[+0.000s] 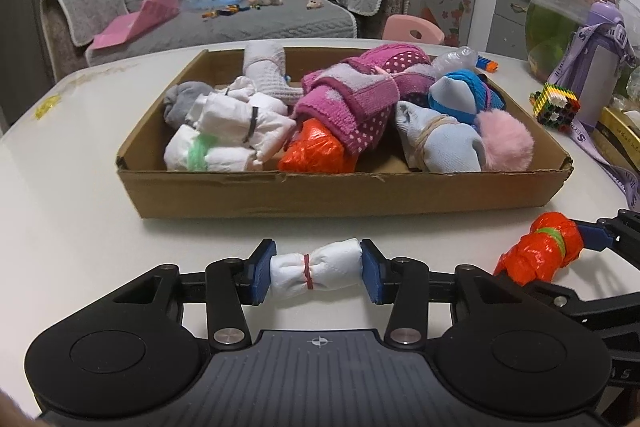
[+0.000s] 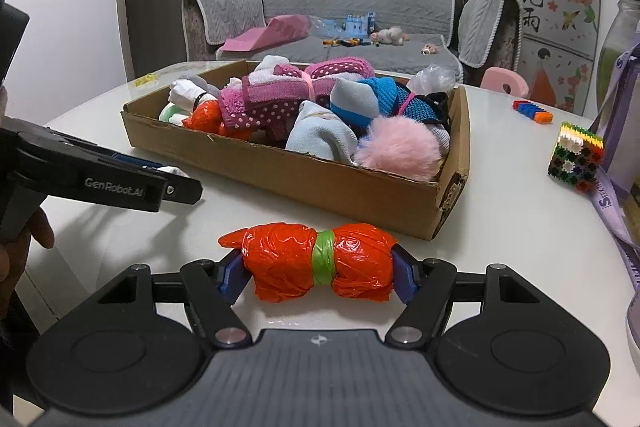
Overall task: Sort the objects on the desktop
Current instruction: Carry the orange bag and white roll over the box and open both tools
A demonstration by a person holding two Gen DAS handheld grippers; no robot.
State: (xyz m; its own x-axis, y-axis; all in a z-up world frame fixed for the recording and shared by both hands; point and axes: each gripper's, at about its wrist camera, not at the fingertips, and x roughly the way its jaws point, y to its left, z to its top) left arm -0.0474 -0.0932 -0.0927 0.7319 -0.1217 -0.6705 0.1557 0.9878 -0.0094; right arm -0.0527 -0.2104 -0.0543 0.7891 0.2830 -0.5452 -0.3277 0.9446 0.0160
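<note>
My left gripper (image 1: 318, 273) is shut on a white paper roll (image 1: 316, 273) tied with a red band, held just in front of the cardboard box (image 1: 340, 193). My right gripper (image 2: 320, 271) is shut on an orange plastic bundle (image 2: 320, 263) with a green band, near the box's front right corner (image 2: 448, 199). The bundle also shows in the left wrist view (image 1: 540, 247). The box holds white rolls (image 1: 224, 131), another orange bundle (image 1: 316, 151), a pink dotted towel (image 1: 360, 91), blue socks (image 1: 440, 135) and a pink pompom (image 1: 506, 135).
On the white table to the right stand a colourful bead cube (image 2: 574, 157), a purple bottle with a lanyard (image 1: 600, 67), a fish bowl (image 1: 560, 15) and a small toy block strip (image 2: 534, 111). A grey sofa (image 2: 352, 23) stands behind the table.
</note>
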